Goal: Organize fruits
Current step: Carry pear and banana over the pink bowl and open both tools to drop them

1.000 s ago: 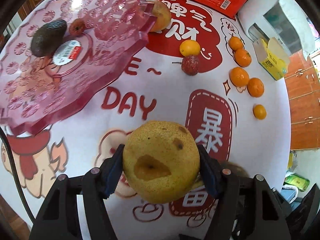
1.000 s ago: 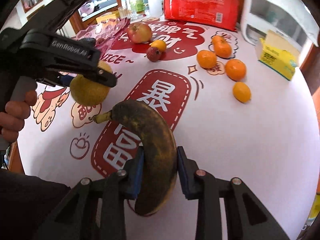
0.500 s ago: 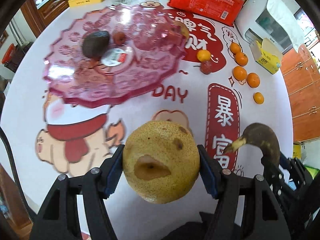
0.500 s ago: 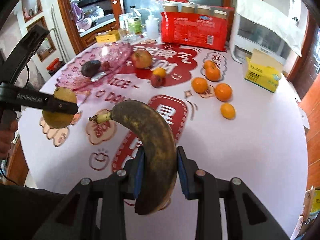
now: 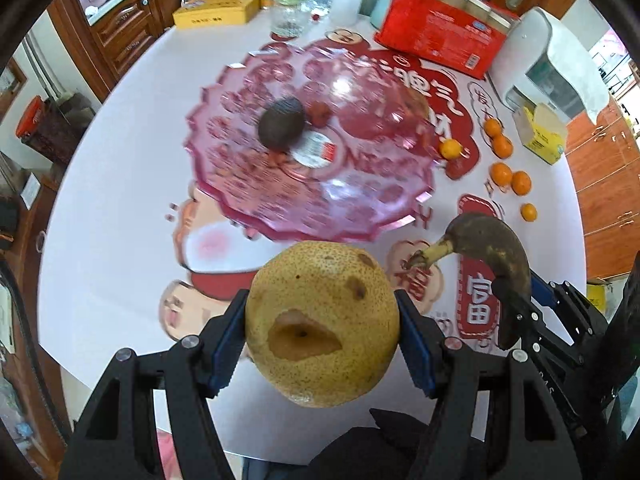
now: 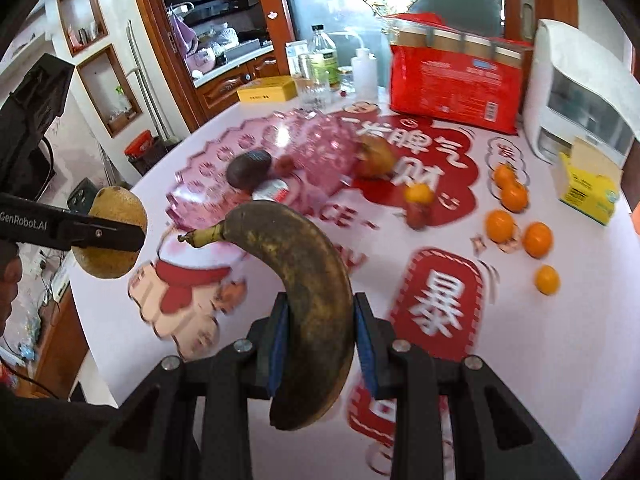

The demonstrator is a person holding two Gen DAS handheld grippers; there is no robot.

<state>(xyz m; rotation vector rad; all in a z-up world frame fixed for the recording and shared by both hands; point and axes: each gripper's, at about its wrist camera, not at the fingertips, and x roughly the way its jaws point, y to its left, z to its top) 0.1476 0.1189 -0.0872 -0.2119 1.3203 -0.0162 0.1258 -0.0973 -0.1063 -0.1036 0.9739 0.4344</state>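
Note:
My left gripper (image 5: 322,330) is shut on a big yellow pear (image 5: 320,320) and holds it high above the table's near edge; the pear also shows in the right wrist view (image 6: 114,236). My right gripper (image 6: 320,332) is shut on a brown overripe banana (image 6: 304,272), which also shows in the left wrist view (image 5: 496,252), to the right of the pear. A pink fruit plate (image 5: 360,200) lies ahead with an avocado (image 5: 280,122) and a small red fruit (image 5: 319,111) on it. Several oranges (image 6: 500,224), an apple (image 6: 374,156) and a lychee (image 6: 418,214) lie on the tablecloth.
A red package (image 6: 452,92), a white appliance (image 6: 576,92) and a yellow box (image 6: 590,188) stand at the back right. Bottles (image 6: 324,68) and a flat yellow box (image 6: 266,90) stand at the back. The round table's edge (image 5: 100,280) runs at the near left.
Both grippers have risen and pulled back from the table with their fruit still held. The plate and whole table now show from higher up.

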